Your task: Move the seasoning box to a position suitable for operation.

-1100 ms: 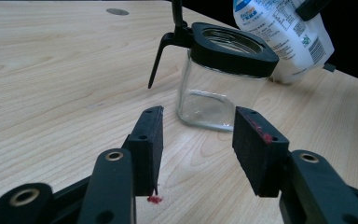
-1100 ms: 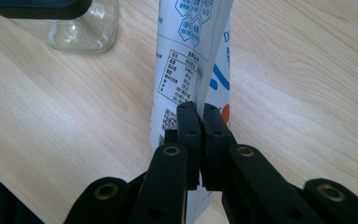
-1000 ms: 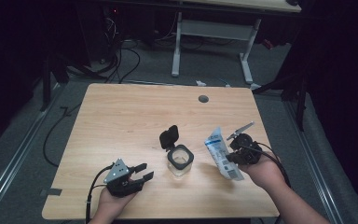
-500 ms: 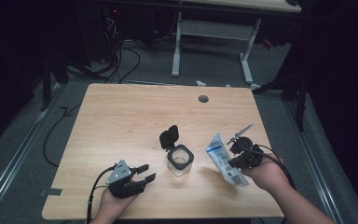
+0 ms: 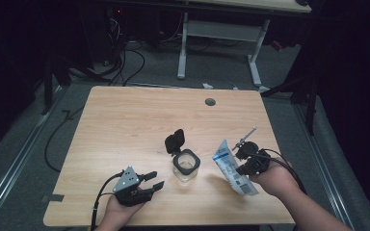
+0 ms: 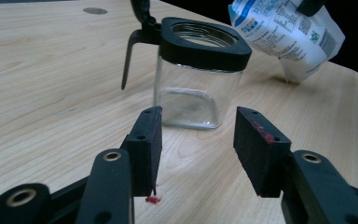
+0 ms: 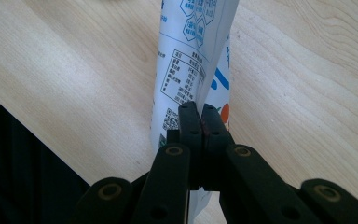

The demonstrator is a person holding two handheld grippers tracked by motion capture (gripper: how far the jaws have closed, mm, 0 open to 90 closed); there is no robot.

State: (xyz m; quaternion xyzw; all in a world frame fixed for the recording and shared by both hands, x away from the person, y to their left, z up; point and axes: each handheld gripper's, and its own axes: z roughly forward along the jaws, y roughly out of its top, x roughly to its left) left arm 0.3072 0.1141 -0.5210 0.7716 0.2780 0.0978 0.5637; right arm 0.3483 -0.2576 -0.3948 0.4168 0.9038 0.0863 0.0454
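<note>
The right gripper (image 7: 199, 122) has its jaws pressed tight together on the edge of a white and blue printed packet (image 7: 193, 60), pinching the thin film flat between the pads. In the right gripper view the packet runs up and away from the jaws, with a panel of small print and a square code on its face, and the wooden table (image 7: 307, 93) lies behind it. From the high view the packet (image 5: 232, 166) is held at a slant near the table's right front part, its upper end leaning toward the middle, with the right gripper (image 5: 250, 161) at its right edge and the person's right hand (image 5: 274, 179) behind it.

The left gripper (image 6: 196, 140) has its jaws standing apart with nothing between them. They point along the table at a small square glass jar (image 6: 198, 88), which stands upright a little beyond the jaw tips, not touched. The jar has a black rim, and its black hinged lid (image 6: 142, 14) is flipped up and back. The packet (image 6: 284, 32) hangs beyond the jar, to its right in the left gripper view.

In the high view the left gripper (image 5: 147, 182) sits low near the table's front edge, left of the jar (image 5: 187, 164), which stands between the two grippers.
</note>
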